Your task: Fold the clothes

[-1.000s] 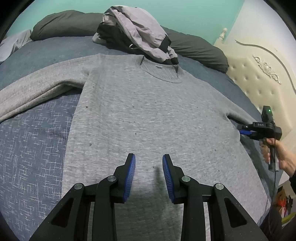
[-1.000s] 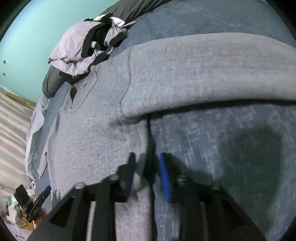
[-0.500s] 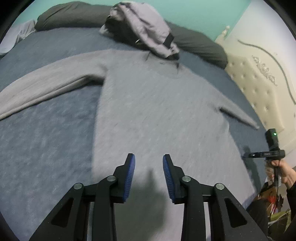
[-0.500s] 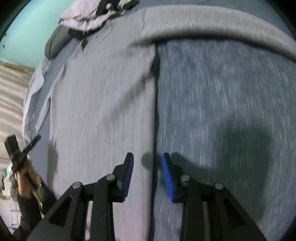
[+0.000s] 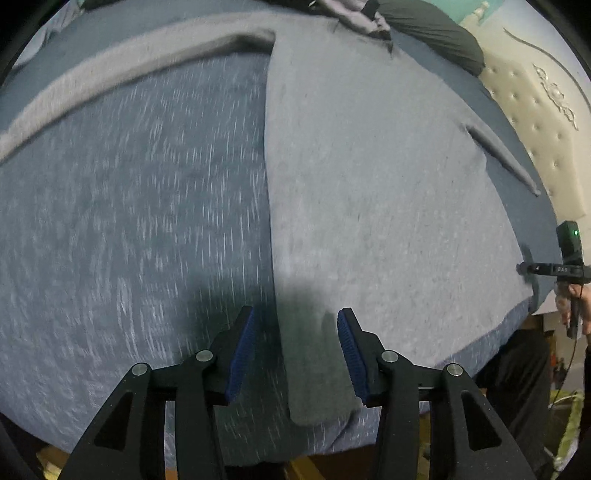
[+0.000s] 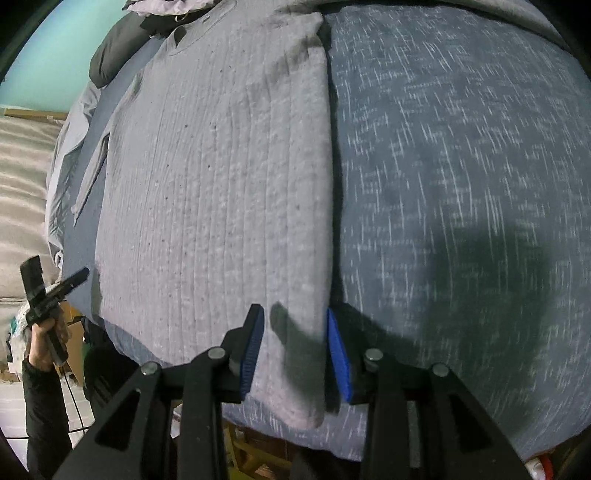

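A grey knit sweater lies flat, front up, on the blue bedcover. One sleeve stretches out to the upper left. My left gripper is open and straddles the sweater's left side edge just above the hem corner, holding nothing. In the right wrist view the same sweater fills the left half. There my right gripper is open astride the sweater's right side edge near the hem corner. Each view shows the other gripper small at the far side: the right gripper and the left gripper.
A heap of grey and black clothes and a dark pillow lie beyond the collar. A cream tufted headboard stands at the right. The bed's front edge runs just below both grippers. A hand holds the left gripper.
Both grippers have pulled back from mid-sweater to the hem end. The left slid from over the body to the left side edge, the right down along the right edge. Both stay open.
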Demonstrator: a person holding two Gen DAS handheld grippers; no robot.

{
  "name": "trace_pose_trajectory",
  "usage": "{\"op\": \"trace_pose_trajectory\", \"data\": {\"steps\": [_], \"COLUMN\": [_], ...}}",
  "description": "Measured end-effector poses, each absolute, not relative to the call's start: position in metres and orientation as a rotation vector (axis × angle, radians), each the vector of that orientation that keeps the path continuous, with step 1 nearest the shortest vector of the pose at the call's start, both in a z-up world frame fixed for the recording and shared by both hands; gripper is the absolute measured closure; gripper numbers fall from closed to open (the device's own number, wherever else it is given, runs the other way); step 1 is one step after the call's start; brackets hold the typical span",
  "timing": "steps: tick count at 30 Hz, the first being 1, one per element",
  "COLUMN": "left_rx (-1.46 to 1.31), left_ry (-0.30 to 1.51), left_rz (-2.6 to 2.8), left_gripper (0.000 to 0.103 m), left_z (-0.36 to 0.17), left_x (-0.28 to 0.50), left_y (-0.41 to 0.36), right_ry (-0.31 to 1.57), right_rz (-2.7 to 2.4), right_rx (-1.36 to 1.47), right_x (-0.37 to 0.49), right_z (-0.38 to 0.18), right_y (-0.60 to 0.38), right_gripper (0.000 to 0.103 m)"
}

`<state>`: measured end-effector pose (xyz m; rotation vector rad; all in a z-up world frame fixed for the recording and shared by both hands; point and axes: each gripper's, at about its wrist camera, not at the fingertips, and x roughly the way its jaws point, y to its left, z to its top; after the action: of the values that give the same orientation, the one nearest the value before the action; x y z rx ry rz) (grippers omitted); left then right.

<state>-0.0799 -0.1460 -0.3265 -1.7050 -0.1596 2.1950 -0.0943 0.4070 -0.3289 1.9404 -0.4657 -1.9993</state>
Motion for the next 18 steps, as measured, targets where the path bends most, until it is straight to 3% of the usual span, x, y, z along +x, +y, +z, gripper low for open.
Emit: {"op": "trace_pose_trajectory", "data": {"steps": [8,10,11,12,13,15,18], "left_rx": [-1.768,-1.773,-1.774,-1.768,-1.76,-1.745,-1.721], "left_ry": [-0.202,-0.183,-0.167,-0.155,-0.151,-0.134,-0.103], "left_rz": [2.108,2.09,2.08,2.074,2.073,2.079,2.087], "left_gripper": [0.055,0.066,0.08,0.093,0.098,0.099,0.1], "left_z": [-0.348,-0.35,-0.351,-0.351,-0.35,-0.345,-0.333], "left_x": [-0.062,-0.06,-0.059,-0.057,-0.056,-0.055,-0.053], "left_y": [-0.151,-0.147,-0.145,-0.143,-0.143,-0.142,-0.144], "right_ry": [-0.478,-0.48,-0.474,-0.459,-0.433,-0.403,-0.375], "right_rz": [-2.001,-1.984,-1.972,-1.967,-1.97,-1.978,-1.989], "right_rx": [1.964,1.952,1.947,1.942,1.934,1.912,1.859], "right_x": [-0.08,-0.077,-0.075,-0.074,-0.072,-0.065,-0.06], "right_z": [-0.328,-0.328,-0.329,-0.33,-0.329,-0.326,-0.312], "right_y": [0.407,0.404,0.401,0.398,0.395,0.392,0.388], "right_gripper": [0.068,0.068,0.069,0.077,0.085,0.097,0.098]}}
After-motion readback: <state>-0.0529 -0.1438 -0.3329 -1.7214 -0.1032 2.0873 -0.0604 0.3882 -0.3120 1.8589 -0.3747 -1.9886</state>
